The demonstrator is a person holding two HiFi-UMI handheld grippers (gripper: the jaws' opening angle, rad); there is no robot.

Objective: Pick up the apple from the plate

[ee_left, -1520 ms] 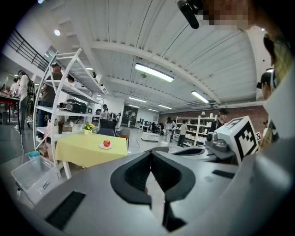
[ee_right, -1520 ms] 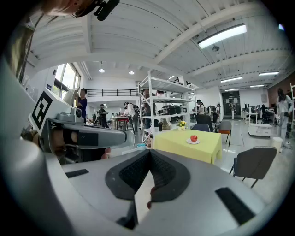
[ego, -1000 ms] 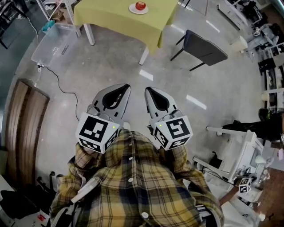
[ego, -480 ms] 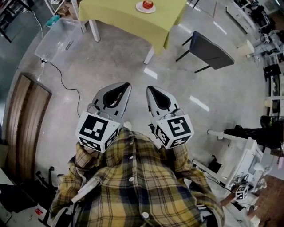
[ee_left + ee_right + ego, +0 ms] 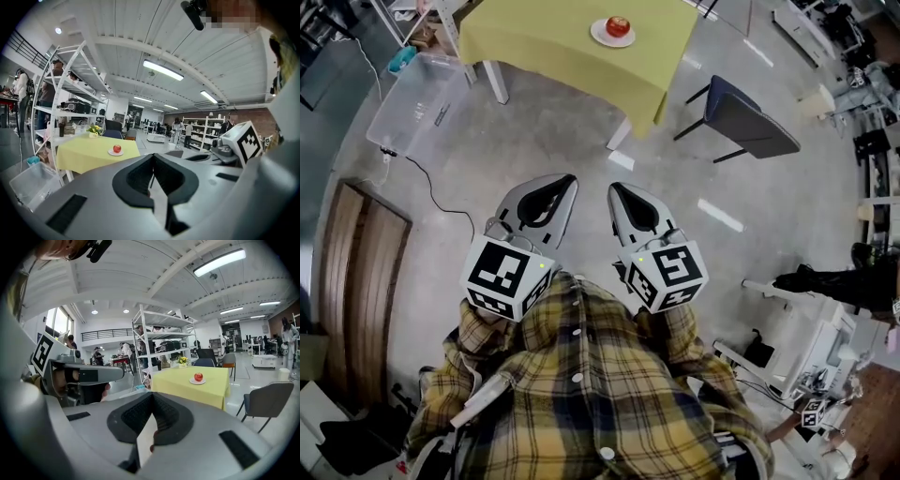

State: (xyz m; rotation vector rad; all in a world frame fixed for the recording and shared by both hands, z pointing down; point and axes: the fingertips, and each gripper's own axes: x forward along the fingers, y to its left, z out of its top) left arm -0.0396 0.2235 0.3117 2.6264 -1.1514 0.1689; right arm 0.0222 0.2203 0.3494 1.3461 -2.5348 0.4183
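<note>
A red apple [image 5: 618, 25] lies on a small white plate [image 5: 602, 37] on a table with a yellow-green cloth [image 5: 544, 47], far ahead at the top of the head view. Both gripper views show the apple [image 5: 116, 148] [image 5: 198, 377] small and distant on its plate [image 5: 111, 153] [image 5: 192, 381]. My left gripper [image 5: 566, 181] and right gripper [image 5: 614, 189] are held side by side in front of my plaid shirt, over the bare floor. Both are shut with nothing between the jaws. They point toward the table, well short of it.
A dark chair [image 5: 750, 117] stands right of the table. A clear plastic bin [image 5: 417, 94] and a floor cable [image 5: 431, 183] lie to the left. A wooden bench [image 5: 356, 272] runs along the left. White shelving [image 5: 61, 93] and a flower pot [image 5: 182, 360] sit beyond the table.
The table with the apple has slid lower and nearer in the head view as I walk toward it. Both grippers keep their pose and stay shut.
</note>
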